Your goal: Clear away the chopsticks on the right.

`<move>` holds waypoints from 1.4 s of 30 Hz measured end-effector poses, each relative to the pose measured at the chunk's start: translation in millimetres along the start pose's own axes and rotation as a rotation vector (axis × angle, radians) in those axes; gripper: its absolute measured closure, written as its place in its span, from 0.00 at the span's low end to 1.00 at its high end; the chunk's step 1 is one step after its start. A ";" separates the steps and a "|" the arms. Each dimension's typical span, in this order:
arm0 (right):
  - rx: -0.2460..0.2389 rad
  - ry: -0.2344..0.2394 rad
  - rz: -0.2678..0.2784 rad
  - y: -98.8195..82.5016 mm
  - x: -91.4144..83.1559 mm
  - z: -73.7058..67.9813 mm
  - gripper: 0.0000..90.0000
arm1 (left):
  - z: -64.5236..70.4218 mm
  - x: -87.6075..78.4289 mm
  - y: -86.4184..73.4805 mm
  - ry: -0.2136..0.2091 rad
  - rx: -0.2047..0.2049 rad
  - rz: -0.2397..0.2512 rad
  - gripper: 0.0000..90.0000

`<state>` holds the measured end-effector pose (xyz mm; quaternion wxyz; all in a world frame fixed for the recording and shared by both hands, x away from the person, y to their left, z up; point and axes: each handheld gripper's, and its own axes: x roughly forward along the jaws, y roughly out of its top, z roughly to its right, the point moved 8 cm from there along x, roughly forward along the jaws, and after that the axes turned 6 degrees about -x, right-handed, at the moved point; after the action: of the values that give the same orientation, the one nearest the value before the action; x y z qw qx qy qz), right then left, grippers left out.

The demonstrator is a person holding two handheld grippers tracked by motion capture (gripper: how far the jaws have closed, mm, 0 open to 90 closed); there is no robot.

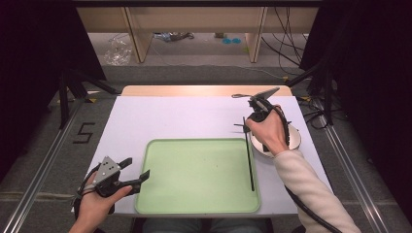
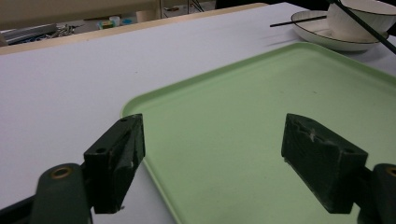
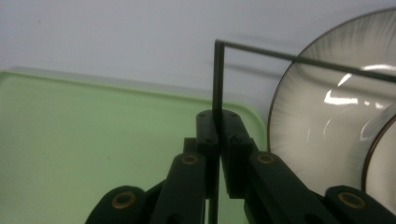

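My right gripper (image 1: 253,115) (image 3: 218,117), in a hand over the green tray's (image 1: 194,174) far right corner, is shut on a thin black chopstick (image 1: 249,160) (image 3: 217,79). The stick slants down along the tray's right rim. A second black chopstick (image 3: 299,59) (image 2: 295,21) lies across a white plate (image 1: 294,138) (image 3: 313,121) (image 2: 322,39), its end sticking out to the left of the plate. On that plate stands a white bowl (image 2: 362,14) (image 3: 385,163). My left gripper (image 1: 137,168) (image 2: 212,154) rests open at the tray's near left edge, with nothing between its jaws.
The tray (image 2: 261,98) (image 3: 93,140) lies on a pale table (image 1: 184,116), and the plate sits just off its right rim. A cable (image 1: 311,208) trails from the right gripper under the white sleeve. Tripod legs and wires stand on the floor on both sides of the table.
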<state>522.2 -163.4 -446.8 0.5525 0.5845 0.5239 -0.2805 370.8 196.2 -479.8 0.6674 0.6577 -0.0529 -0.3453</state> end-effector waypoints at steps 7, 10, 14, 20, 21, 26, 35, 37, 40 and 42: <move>-0.020 -0.015 -0.090 -17.1 19.5 7.0 0.98 | 0.3 0.0 -0.4 -0.001 -0.005 -0.001 0.24; 0.054 -0.023 -0.161 -27.0 25.9 5.7 0.98 | 0.1 0.5 -0.5 -0.003 -0.003 -0.002 0.24; 0.064 -0.035 -0.197 -34.5 35.0 9.0 0.98 | 0.7 0.5 -0.7 -0.002 -0.010 -0.003 0.24; 0.045 -0.041 -0.210 -39.2 46.9 12.6 0.98 | 0.4 0.4 -0.7 -0.004 -0.005 -0.003 0.24; 0.045 -0.041 -0.210 -39.2 46.9 12.6 0.98 | 0.0 0.4 -0.6 -0.004 0.000 -0.003 0.24; 0.050 -0.052 -0.218 -41.8 56.5 13.3 0.97 | 0.1 0.5 -0.6 -0.007 0.000 -0.003 0.24; 0.013 -0.071 -0.242 -44.4 57.5 15.3 0.94 | 0.4 0.7 -1.0 -0.008 0.001 -0.006 0.24; -0.032 -0.065 -0.221 -43.8 56.2 17.4 0.93 | 0.4 0.7 -1.1 -0.008 -0.001 -0.007 0.24; -0.038 -0.055 -0.181 -36.5 44.4 12.9 0.90 | 0.5 0.7 -1.2 -0.008 -0.001 -0.007 0.24; -0.047 -0.054 -0.168 -34.4 41.7 12.0 0.88 | 0.5 0.7 -1.2 -0.007 0.000 -0.007 0.24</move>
<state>505.7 -167.5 -499.6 0.5544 0.5175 0.5625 -0.3291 370.6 195.5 -481.1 0.6659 0.6566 -0.0530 -0.3502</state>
